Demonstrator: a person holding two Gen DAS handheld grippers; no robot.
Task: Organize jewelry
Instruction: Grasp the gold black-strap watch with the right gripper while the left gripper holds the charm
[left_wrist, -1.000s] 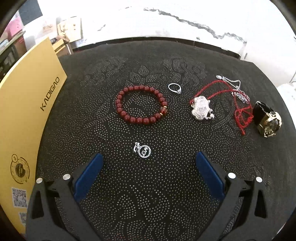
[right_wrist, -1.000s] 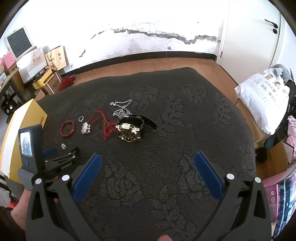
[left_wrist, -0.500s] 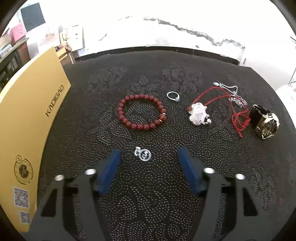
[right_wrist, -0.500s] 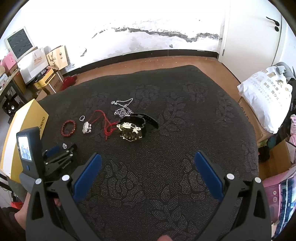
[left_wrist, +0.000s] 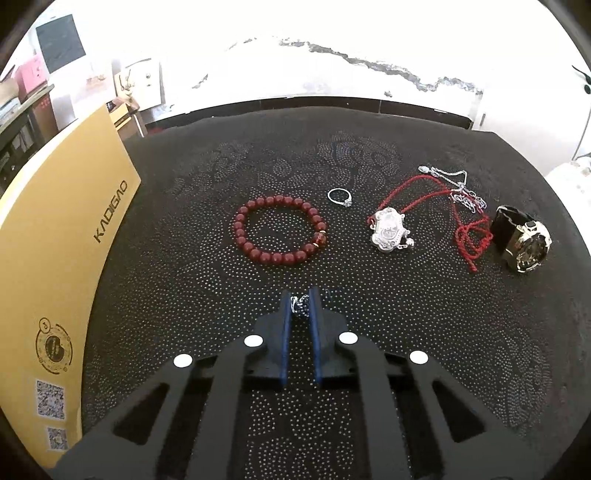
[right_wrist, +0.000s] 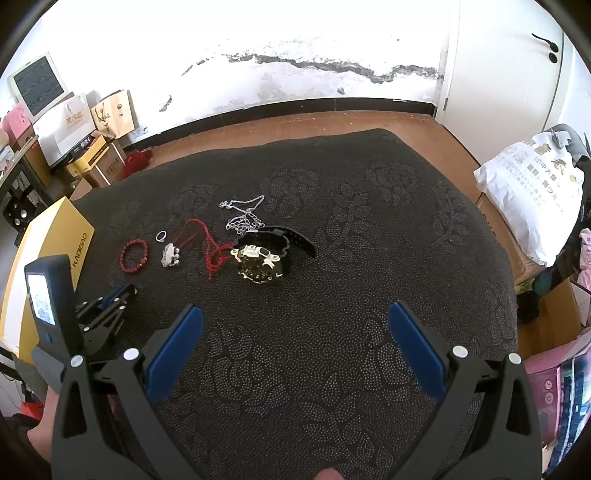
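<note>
In the left wrist view my left gripper is closing, and its blue pads pinch a small silver charm low on the black patterned cloth. Beyond it lie a red bead bracelet, a silver ring, a silver lock pendant on a red cord, a silver chain and a black and gold watch. My right gripper hangs open over bare cloth, nearer than the watch, with nothing between its fingers.
A yellow box printed KADIGAO lies along the cloth's left edge. In the right wrist view a hand holds the left gripper beside that box. A white sack sits past the right edge, and cartons stand by the far wall.
The left gripper's jaws went from wide open to nearly together around the silver charm, which now sits between the pads. The right gripper has stayed in place, open.
</note>
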